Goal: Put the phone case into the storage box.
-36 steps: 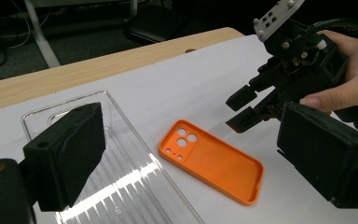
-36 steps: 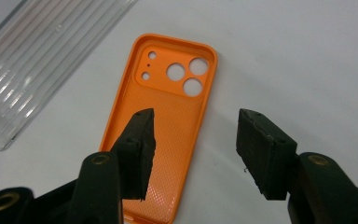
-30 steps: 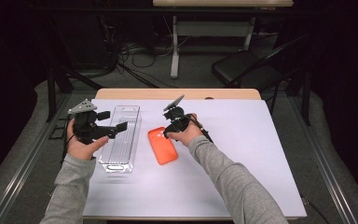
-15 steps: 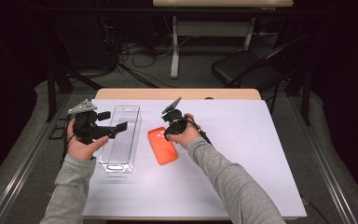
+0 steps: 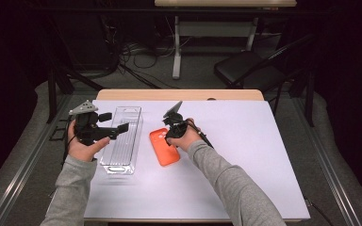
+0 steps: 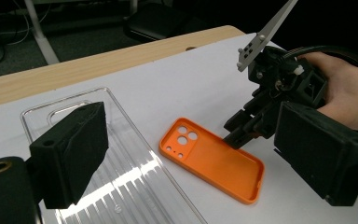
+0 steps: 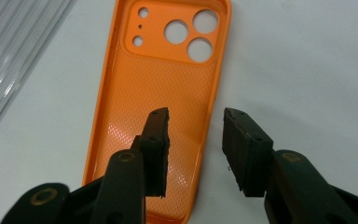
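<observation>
White table (image 5: pixel 245 155), right gripper (image 7: pixel 193 140) half-open astride orange phone case (image 7: pixel 161 93) edge, jaws just narrowed, left gripper (image 6: pixel 186 154) wide open, empty

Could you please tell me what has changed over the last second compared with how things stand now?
The right claw has just been closing its jaws astride the long edge of the orange phone case, one jaw inside it and one outside, with a gap left at the edge. The left claw, the clear plastic tray and the case stayed put.
</observation>
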A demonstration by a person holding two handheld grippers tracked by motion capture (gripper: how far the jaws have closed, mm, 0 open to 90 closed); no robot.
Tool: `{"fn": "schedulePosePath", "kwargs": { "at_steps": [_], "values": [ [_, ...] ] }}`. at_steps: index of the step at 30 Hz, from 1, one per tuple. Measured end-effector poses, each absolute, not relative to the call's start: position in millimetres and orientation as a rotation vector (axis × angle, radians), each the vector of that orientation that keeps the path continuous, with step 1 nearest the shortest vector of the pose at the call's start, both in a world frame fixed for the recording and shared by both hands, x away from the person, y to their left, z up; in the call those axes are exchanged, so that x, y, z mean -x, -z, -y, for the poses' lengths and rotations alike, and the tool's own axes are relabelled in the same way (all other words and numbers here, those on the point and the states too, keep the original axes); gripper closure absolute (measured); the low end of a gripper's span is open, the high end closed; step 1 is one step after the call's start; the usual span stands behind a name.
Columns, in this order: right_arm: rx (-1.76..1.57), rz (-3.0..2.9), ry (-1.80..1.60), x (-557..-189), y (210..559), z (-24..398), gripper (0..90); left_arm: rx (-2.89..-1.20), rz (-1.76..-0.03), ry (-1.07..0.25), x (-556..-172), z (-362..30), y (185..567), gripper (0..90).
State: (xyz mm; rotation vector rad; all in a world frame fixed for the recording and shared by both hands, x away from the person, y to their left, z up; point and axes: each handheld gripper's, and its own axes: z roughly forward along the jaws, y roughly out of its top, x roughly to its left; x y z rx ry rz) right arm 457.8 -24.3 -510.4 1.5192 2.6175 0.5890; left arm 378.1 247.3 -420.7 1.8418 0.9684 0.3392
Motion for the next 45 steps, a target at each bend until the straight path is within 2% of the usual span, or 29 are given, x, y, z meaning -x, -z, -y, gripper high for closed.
{"fn": "schedulePosePath", "kwargs": {
  "at_steps": [15,22,45],
  "values": [
    [-1.618,-2.597,-0.528,-460,520,25,59.7,-1.841,-0.977,-0.336,-379,-248,422,10.9],
    [-1.658,-2.606,-0.536,-461,522,26,66.1,-1.841,-0.981,-0.336,-380,-248,423,11.2],
    [-1.694,-2.609,-0.492,-461,531,28,77.0,-1.843,-0.987,-0.331,-381,-249,425,12.3]
  ]
}}
